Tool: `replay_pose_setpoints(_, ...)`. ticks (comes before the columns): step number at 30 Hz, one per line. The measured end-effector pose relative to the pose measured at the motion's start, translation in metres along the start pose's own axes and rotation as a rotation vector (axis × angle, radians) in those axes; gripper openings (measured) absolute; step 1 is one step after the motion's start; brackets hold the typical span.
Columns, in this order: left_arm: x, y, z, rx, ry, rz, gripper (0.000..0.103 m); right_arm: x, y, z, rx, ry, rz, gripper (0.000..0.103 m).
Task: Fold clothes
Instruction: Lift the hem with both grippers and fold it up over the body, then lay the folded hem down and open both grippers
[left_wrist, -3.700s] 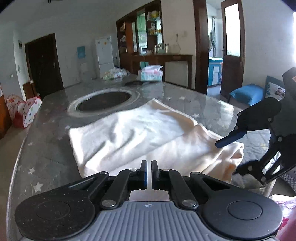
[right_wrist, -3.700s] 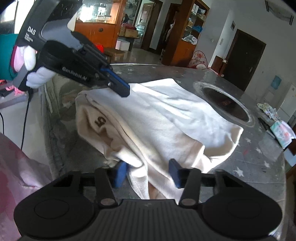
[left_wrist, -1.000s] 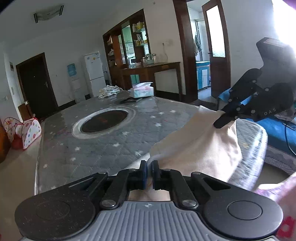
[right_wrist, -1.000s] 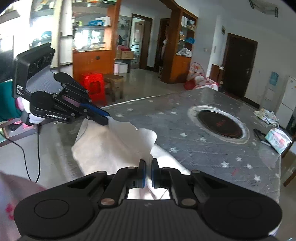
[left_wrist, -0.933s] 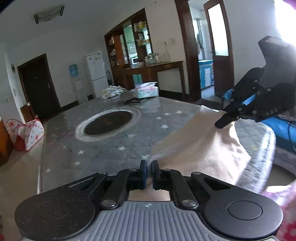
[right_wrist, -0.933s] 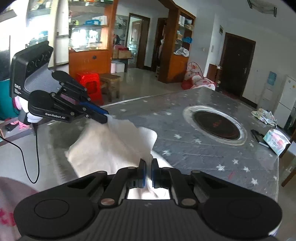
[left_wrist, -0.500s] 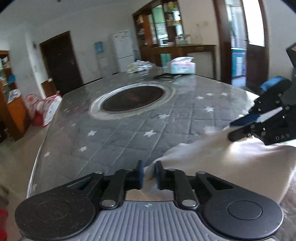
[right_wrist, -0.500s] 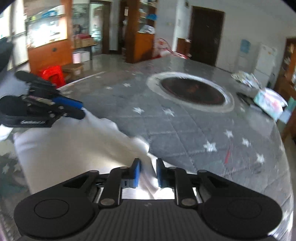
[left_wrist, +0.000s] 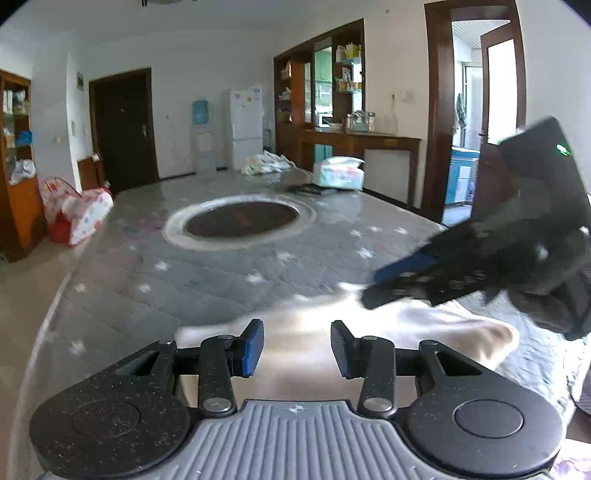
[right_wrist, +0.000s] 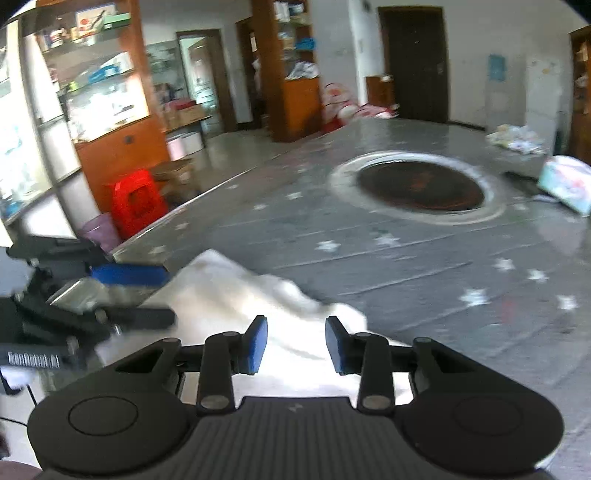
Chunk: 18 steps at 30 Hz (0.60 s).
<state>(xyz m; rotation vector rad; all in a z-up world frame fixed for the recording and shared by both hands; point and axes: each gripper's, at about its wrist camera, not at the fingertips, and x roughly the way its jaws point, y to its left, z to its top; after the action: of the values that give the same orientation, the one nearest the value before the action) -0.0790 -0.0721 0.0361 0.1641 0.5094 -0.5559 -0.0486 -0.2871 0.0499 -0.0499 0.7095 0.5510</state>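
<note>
A cream garment (left_wrist: 436, 332) lies folded at the near edge of the grey star-patterned table (left_wrist: 229, 273). It also shows in the right wrist view (right_wrist: 229, 291). My left gripper (left_wrist: 297, 347) is open just above the cloth's near edge, holding nothing. My right gripper (right_wrist: 293, 345) is open over the cloth's other end, holding nothing. Each gripper shows in the other's view: the right one (left_wrist: 391, 284) at the right, the left one (right_wrist: 147, 295) at the left, both blurred.
A round dark inset (left_wrist: 242, 223) sits mid-table. A tissue pack (left_wrist: 340, 175) and a crumpled bundle (left_wrist: 266, 162) lie at the far end. A red stool (right_wrist: 136, 201) stands on the floor beside the table.
Both grippers have opened and let go of the garment, which now lies on the table. Before, they held it shut, lifted it and lowered it.
</note>
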Motion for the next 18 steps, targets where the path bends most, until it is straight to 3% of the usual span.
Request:
replay_pose_setpoints(13, 0.007, 0.015, -0.024, -0.075, 0.053, 0.016, 0.056, 0.041, 0.003, 0.004, 0.026, 0.048, -0.049, 0.035)
replay_pose_setpoints(17, 0.004, 0.017, -0.028, -0.1, 0.044, 0.012, 0.057, 0.042, 0.011, 0.01, -0.016, 0.049, -0.068, 0.042)
replay_pose_setpoints(18, 0.003, 0.017, -0.028, -0.106, 0.042, 0.011, 0.057, 0.042, 0.015, 0.012, -0.034, 0.045, -0.059, 0.049)
